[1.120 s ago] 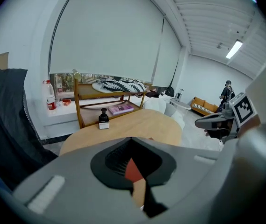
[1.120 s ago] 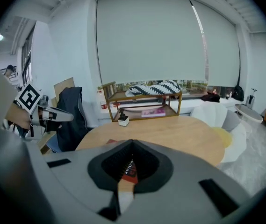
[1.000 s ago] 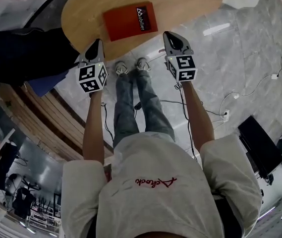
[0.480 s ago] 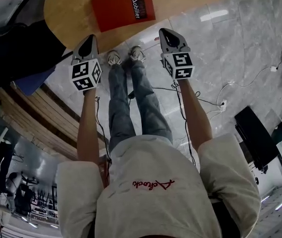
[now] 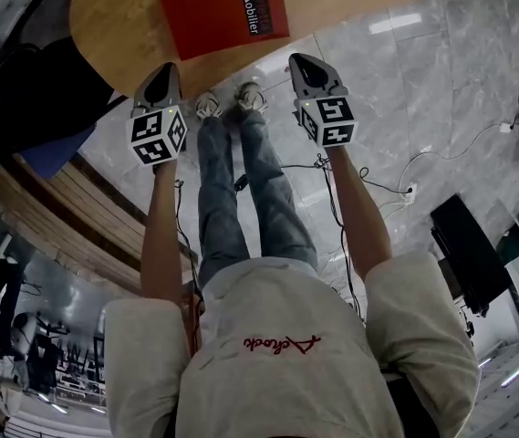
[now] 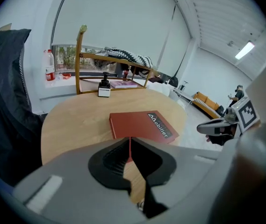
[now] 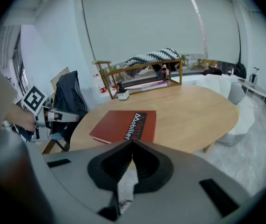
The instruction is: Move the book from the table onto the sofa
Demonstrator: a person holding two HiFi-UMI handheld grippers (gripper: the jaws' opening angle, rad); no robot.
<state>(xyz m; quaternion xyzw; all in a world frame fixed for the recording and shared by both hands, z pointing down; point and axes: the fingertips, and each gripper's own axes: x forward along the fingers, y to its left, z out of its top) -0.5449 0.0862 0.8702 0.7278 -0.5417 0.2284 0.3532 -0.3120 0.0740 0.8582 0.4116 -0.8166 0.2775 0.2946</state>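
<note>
Fingers on both your left gripper [image 5: 160, 71] and your right gripper [image 5: 300, 62] are pressed together with nothing between them. Your red book [image 5: 223, 15] lies flat by the near rim of the wooden table [image 5: 113, 26], its long axis running across you and its title end toward your right. Bare tabletop lies beyond it. A dark jacket [image 5: 13, 99] hangs beside the table on your left, and a wooden rack [image 6: 111, 59] stands at the far side.

One red book [image 5: 224, 15], one wooden table [image 5: 122, 26], one wooden rack [image 6: 114, 59] and one orange sofa [image 6: 206, 101] are counted, with two grippers: left gripper [image 5: 165, 69], right gripper [image 5: 297, 60].
</note>
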